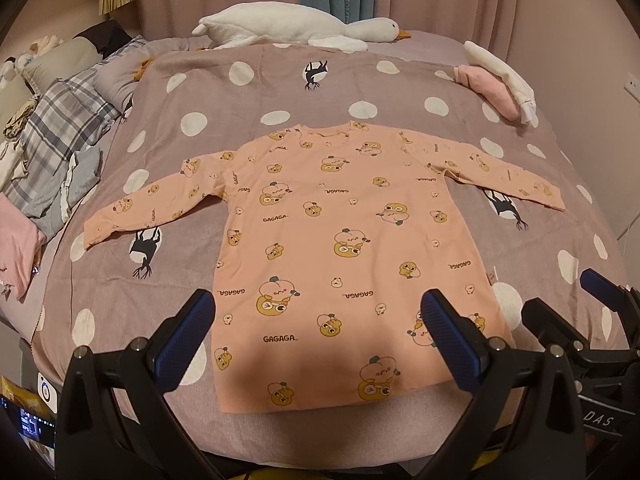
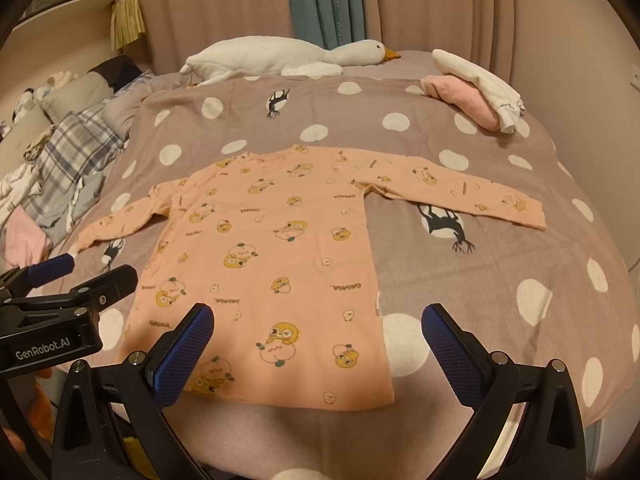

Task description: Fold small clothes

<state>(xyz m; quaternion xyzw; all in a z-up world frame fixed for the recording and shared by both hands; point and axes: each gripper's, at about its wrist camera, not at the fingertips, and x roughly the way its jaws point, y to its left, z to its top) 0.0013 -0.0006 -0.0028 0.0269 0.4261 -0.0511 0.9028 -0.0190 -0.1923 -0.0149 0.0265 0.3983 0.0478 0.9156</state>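
Note:
A small peach long-sleeved shirt [image 1: 320, 240] with cartoon prints lies flat on the bed, both sleeves spread out, hem toward me. It also shows in the right wrist view [image 2: 272, 248]. My left gripper [image 1: 318, 312] is open and empty, hovering above the shirt's hem area. My right gripper [image 2: 318, 324] is open and empty, above the hem's right part. The right gripper shows at the right edge of the left wrist view [image 1: 568, 304]; the left gripper shows at the left edge of the right wrist view [image 2: 88, 272].
A mauve polka-dot blanket [image 1: 280, 92] covers the bed. A white goose plush [image 1: 304, 28] lies at the far edge. Folded pink and white clothes [image 1: 500, 84] sit at the far right. Loose clothes and a plaid pillow [image 1: 60, 128] lie at the left.

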